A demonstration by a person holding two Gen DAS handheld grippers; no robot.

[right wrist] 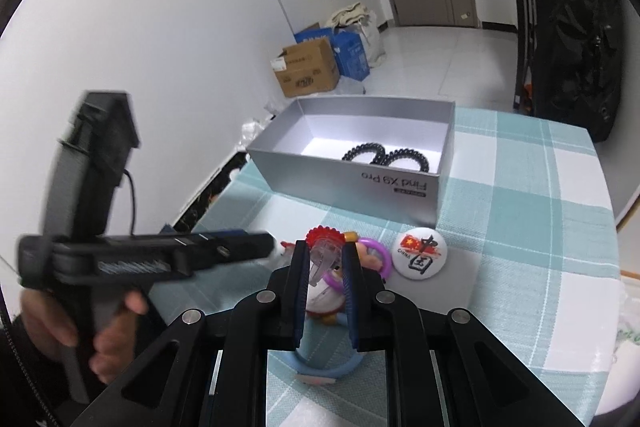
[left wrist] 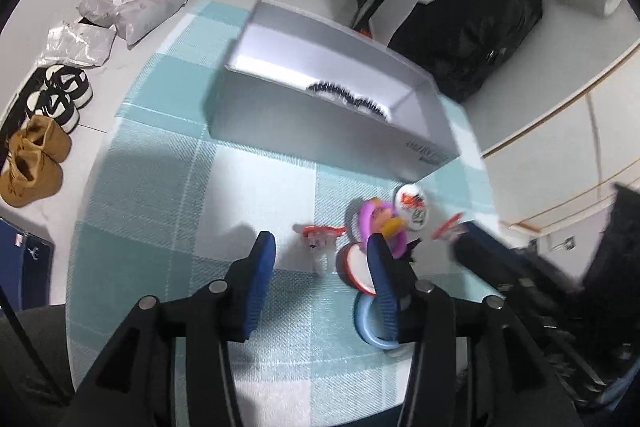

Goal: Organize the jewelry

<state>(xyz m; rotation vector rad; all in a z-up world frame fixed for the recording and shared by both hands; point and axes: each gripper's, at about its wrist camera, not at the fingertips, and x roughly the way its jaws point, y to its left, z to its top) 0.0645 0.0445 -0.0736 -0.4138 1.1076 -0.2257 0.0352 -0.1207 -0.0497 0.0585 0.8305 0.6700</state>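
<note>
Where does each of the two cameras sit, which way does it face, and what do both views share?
Left wrist: sits on the left gripper, looks down on the checked cloth, trinkets and grey box; its open jaws show.
Right wrist: sits on the right gripper, faces the box and the door; its jaws hold a clear red-topped trinket; the person's left hand shows.
Shared: box, black coil ties, round China badge.

The counter (right wrist: pixel 520 187) wears a teal-and-white checked cloth. Ahead of the right tongs (right wrist: pixel 326 259) sits an open grey box (right wrist: pixel 360 183). Nearer them lie a white China badge (right wrist: pixel 419 251), a purple ring (right wrist: pixel 376 251) and, beneath them, a blue ring (right wrist: pixel 304 363).
</note>
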